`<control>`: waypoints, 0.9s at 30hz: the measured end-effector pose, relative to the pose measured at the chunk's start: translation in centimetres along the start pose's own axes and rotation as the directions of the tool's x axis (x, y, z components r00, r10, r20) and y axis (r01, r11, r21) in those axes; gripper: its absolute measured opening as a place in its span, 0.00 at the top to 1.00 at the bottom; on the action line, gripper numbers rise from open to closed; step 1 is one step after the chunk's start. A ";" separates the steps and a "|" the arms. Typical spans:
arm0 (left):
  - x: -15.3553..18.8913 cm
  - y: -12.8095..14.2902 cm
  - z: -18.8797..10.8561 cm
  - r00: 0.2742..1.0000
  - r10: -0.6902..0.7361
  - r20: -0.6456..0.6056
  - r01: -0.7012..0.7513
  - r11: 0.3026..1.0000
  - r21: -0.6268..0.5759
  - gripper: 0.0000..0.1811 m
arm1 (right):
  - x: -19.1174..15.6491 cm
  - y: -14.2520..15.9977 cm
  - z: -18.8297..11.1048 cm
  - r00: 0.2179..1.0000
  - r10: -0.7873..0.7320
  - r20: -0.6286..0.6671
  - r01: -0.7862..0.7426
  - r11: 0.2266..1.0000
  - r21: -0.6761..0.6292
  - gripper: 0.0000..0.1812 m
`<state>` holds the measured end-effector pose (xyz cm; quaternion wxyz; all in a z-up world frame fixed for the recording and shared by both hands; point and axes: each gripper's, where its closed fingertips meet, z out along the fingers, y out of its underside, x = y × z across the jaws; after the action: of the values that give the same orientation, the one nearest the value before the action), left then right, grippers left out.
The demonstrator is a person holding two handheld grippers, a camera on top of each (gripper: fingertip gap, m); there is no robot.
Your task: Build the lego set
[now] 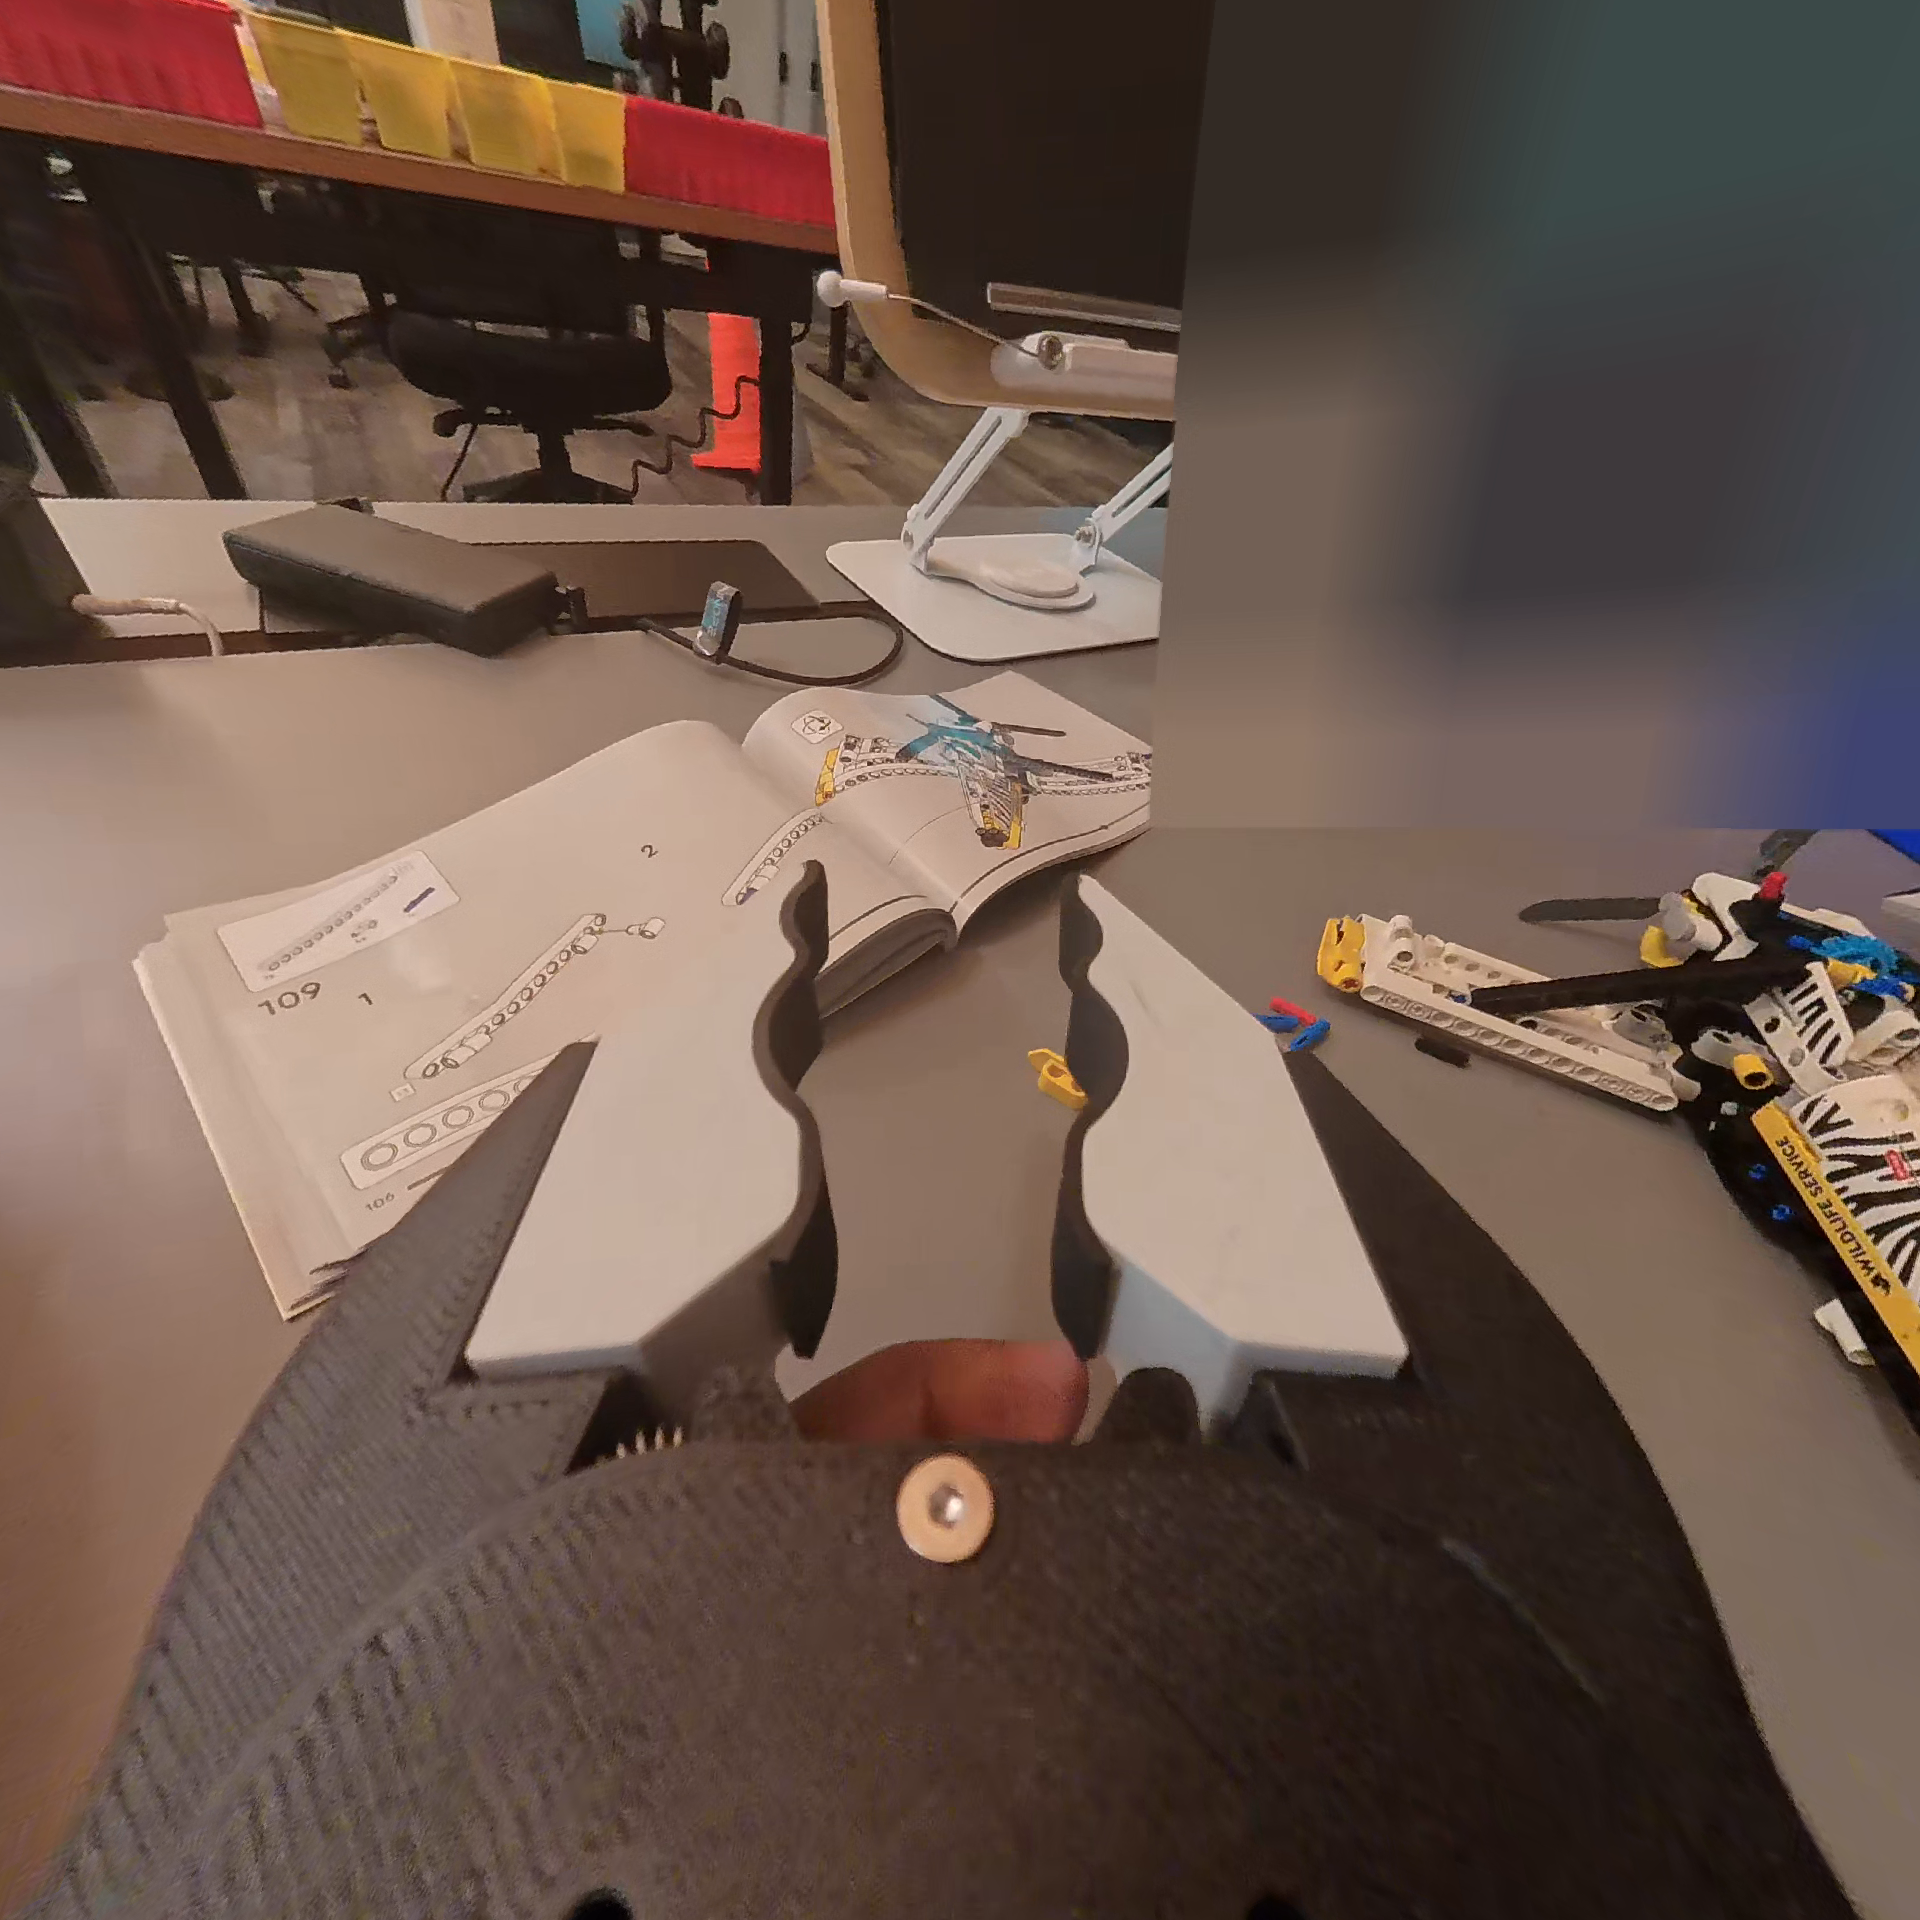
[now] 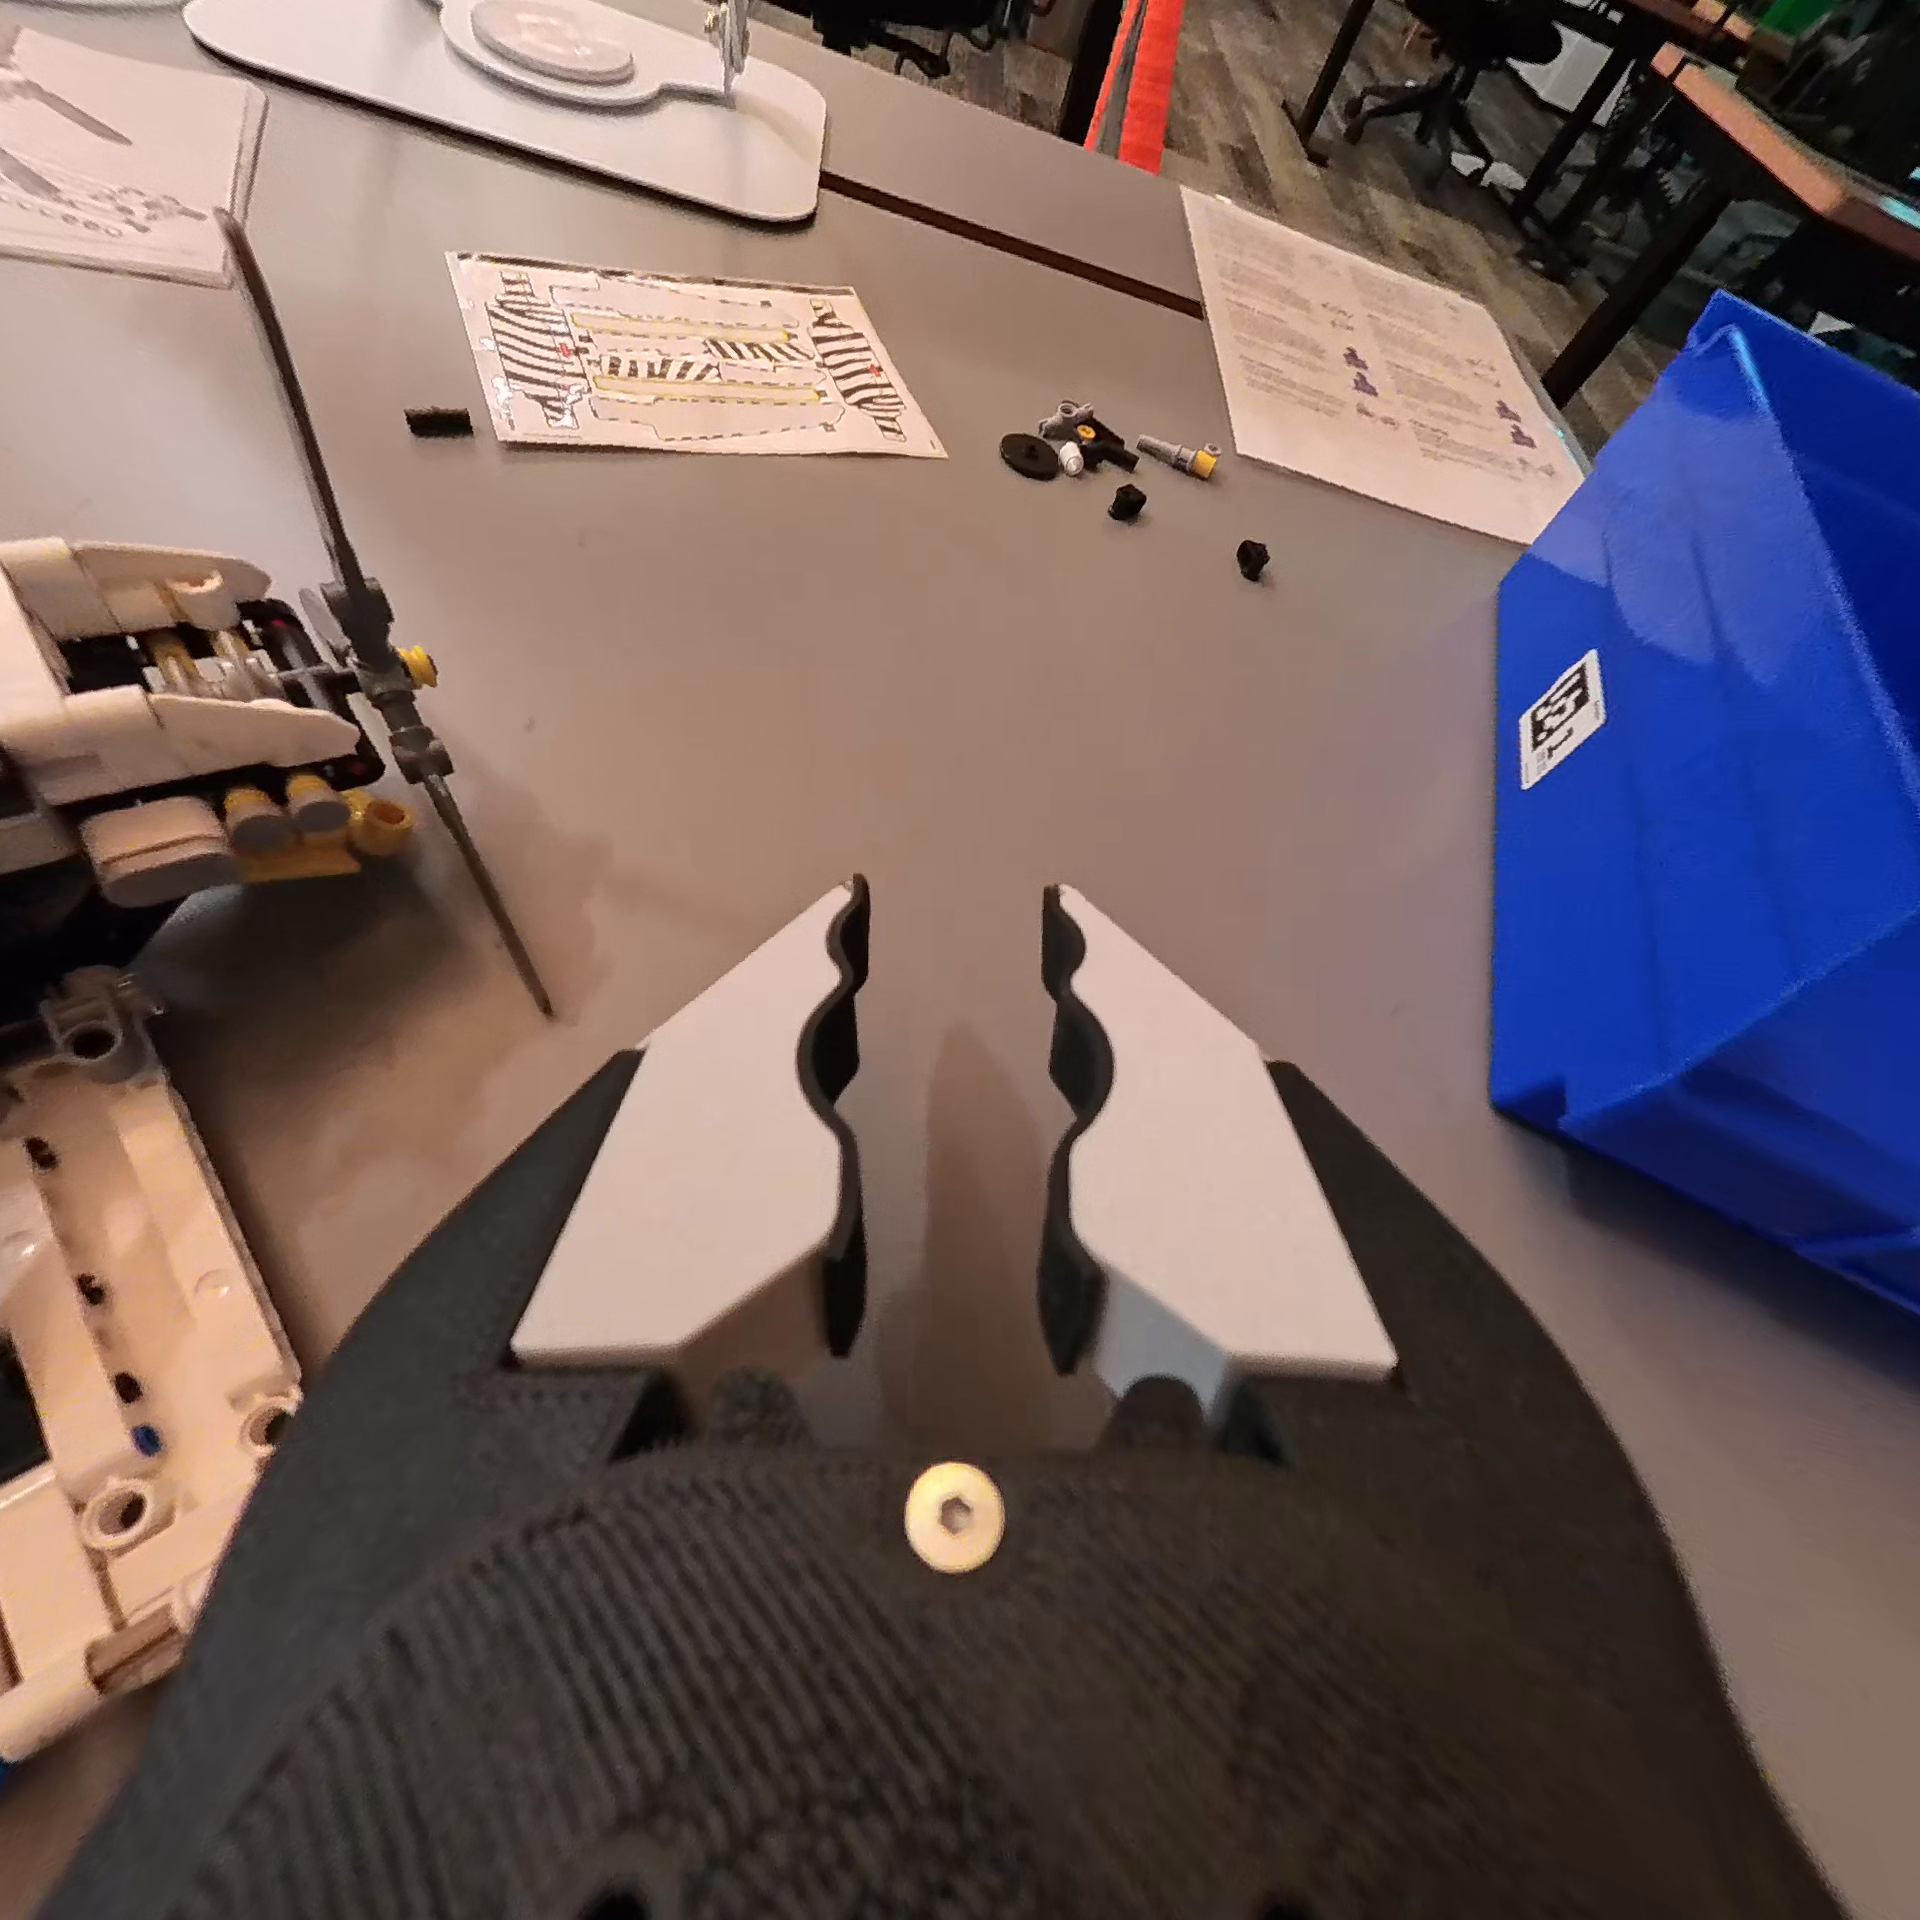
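A grey table (image 2: 727, 644) in an office carries the build. The left gripper (image 1: 940, 904) hangs over it with jaws spread and nothing between them, an open instruction booklet (image 1: 520, 935) lying far left of it and a small yellow piece (image 1: 1055, 1075) just inside its right finger. The right gripper (image 2: 954, 899) is likewise spread and empty, touching nothing, with the partly built lego model (image 2: 156, 727) to its left, loose small parts (image 2: 1112, 452) far ahead and a blue bin (image 2: 1714, 779) on the right.
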<state>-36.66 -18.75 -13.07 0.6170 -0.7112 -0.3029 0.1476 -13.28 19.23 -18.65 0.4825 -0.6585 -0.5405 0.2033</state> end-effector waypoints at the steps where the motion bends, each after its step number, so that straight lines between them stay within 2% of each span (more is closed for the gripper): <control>1: 0.1 0.0 0.1 1.000 0.003 0.000 -0.003 1.000 0.000 0.76 | 0.0 -0.1 -0.1 1.000 0.004 0.001 -0.004 1.000 0.008 0.83; 6: 0.7 -0.6 0.5 0.999 0.041 0.033 -0.041 0.999 0.018 0.67 | 0.3 -0.6 -0.5 1.000 0.030 0.007 -0.031 0.998 0.050 0.83; 11: 2.5 -0.4 1.7 0.990 0.138 0.023 -0.138 0.990 0.003 0.69 | 0.6 -1.0 -1.0 0.998 0.057 0.010 -0.058 0.994 0.089 0.83; 14: 3.2 -0.1 3.1 0.991 0.130 0.017 -0.130 0.991 -0.014 0.67 | 0.8 -1.4 -1.4 0.997 0.073 0.013 -0.074 0.989 0.129 0.83; 17: 2.4 0.3 4.9 0.993 0.056 0.105 -0.049 0.996 -0.069 0.51 | 1.0 -1.8 -1.9 0.995 0.096 0.023 -0.099 0.981 0.169 0.83; 18: 2.1 0.3 5.5 0.988 0.053 0.147 -0.040 0.995 -0.087 0.48 | 1.1 -2.0 -2.1 0.994 0.105 0.028 -0.108 0.977 0.182 0.83; 19: 2.2 0.5 6.2 0.985 0.080 0.155 -0.062 0.991 -0.119 0.49 | 1.2 -2.1 -2.3 0.993 0.113 0.033 -0.117 0.974 0.195 0.83; 21: 2.2 0.6 7.9 0.972 0.139 0.189 -0.103 0.976 -0.189 0.34 | 1.3 -2.4 -2.6 0.991 0.128 0.045 -0.135 0.965 0.226 0.83; 24: 3.8 1.1 11.2 0.979 0.171 0.111 -0.136 0.954 -0.267 0.24 | 1.5 -2.9 -3.3 0.986 0.149 0.070 -0.163 0.947 0.277 0.84; 27: 5.0 1.2 14.9 0.985 0.170 0.008 -0.158 0.933 -0.322 0.22 | 1.6 -3.4 -4.0 0.981 0.167 0.103 -0.192 0.926 0.326 0.84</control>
<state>-41.23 -4.00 -16.32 0.4733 -0.8219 -0.2734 0.1602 -11.38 18.90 -13.52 0.5465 -0.6059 -0.4530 0.3592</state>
